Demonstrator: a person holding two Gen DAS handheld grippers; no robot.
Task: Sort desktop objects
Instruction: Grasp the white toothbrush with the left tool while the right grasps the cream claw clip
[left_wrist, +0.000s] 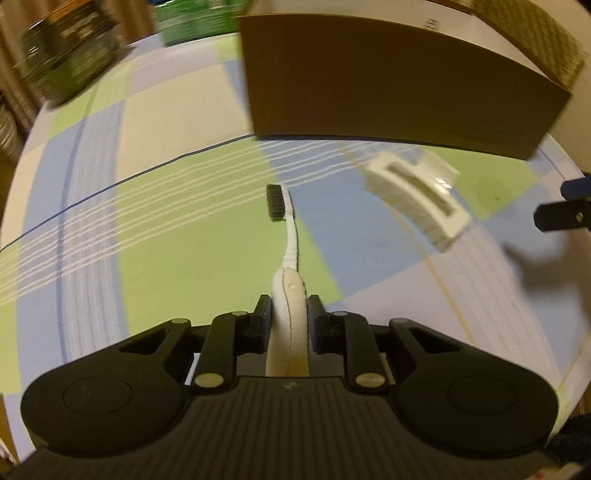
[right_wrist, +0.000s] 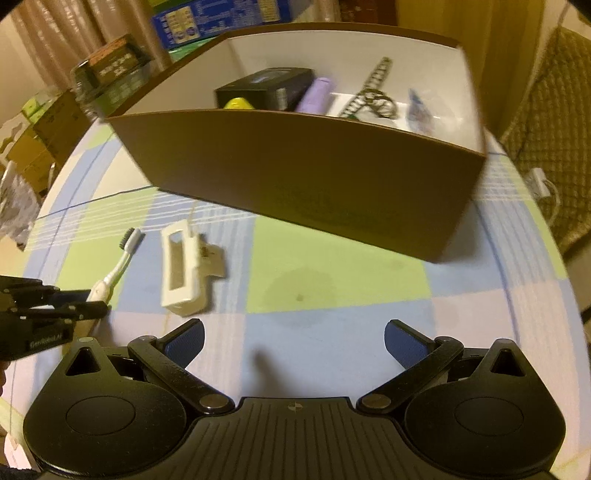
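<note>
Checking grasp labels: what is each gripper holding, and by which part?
The left gripper is shut on the toothbrush, gripping its thick white handle; the bristle head points away. The right gripper is open and holds nothing.

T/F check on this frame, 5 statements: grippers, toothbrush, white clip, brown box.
1. The left gripper is shut on the toothbrush handle. True.
2. The right gripper holds the white hair clip. False: its jaws stand open and empty; the clip lies on the checked tablecloth.
3. The brown box is empty. False: it holds a black box, a purple tube and other items.
4. The toothbrush bristles are dark. True.
5. The hair clip lies inside the brown box. False: it lies on the cloth in front of the box, beside the toothbrush.
</note>
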